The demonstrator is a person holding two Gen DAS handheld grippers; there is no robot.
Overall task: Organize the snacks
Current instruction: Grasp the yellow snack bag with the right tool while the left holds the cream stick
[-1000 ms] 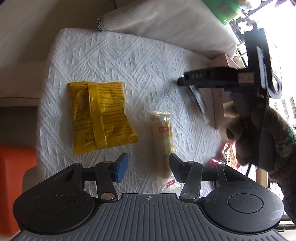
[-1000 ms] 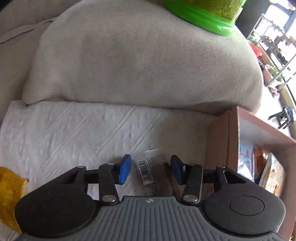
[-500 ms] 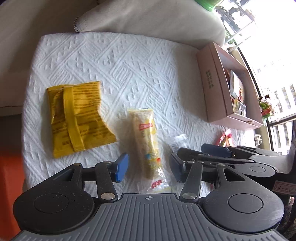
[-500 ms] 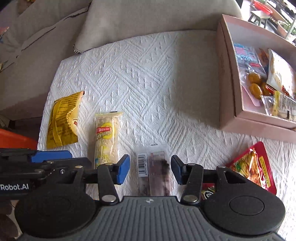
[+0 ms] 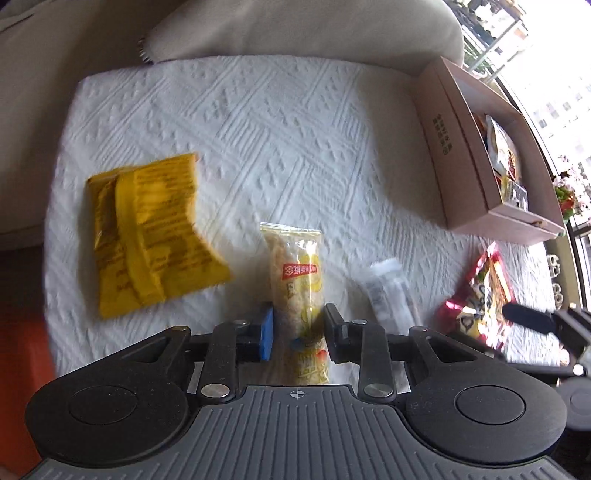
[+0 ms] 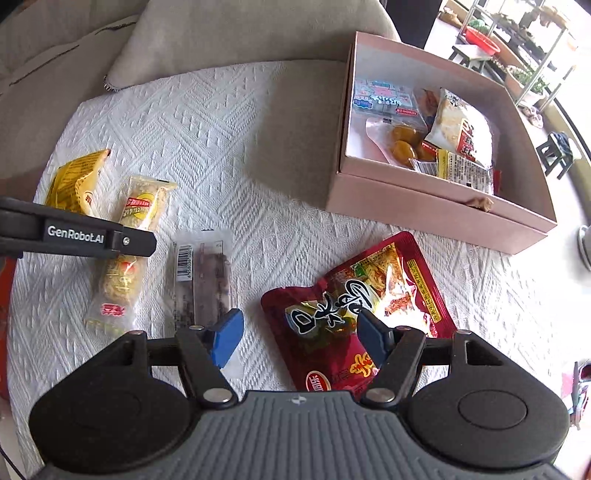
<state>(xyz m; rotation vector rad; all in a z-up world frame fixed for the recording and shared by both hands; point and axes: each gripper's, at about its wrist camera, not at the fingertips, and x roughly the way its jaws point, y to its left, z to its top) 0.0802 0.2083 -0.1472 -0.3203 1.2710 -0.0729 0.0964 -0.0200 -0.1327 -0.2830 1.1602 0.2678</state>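
My left gripper (image 5: pixel 300 332) points down at a pale yellow snack bar (image 5: pixel 295 266). Its jaws are closing and both pads touch the bar's sides. In the right wrist view one of its fingers (image 6: pixel 92 236) crosses the same snack bar (image 6: pixel 144 203). My right gripper (image 6: pixel 299 338) hovers over the near end of a red packet (image 6: pixel 369 288); its jaws are opening, with no pad touching the packet. A clear packet with a barcode (image 6: pixel 203 273) lies between the bar and the red packet. A yellow packet (image 5: pixel 147 236) lies at the left.
A pink cardboard box (image 6: pixel 436 214) stands at the right and holds several wrapped snacks. Everything rests on a white textured cloth (image 6: pixel 240 147). A beige cushion (image 6: pixel 240 33) lies behind it. An orange object (image 5: pixel 22 332) shows at the left edge.
The left jaws have narrowed onto the snack bar. The right gripper has shifted right, from over the clear barcode packet to over the red packet, and its jaws have widened.
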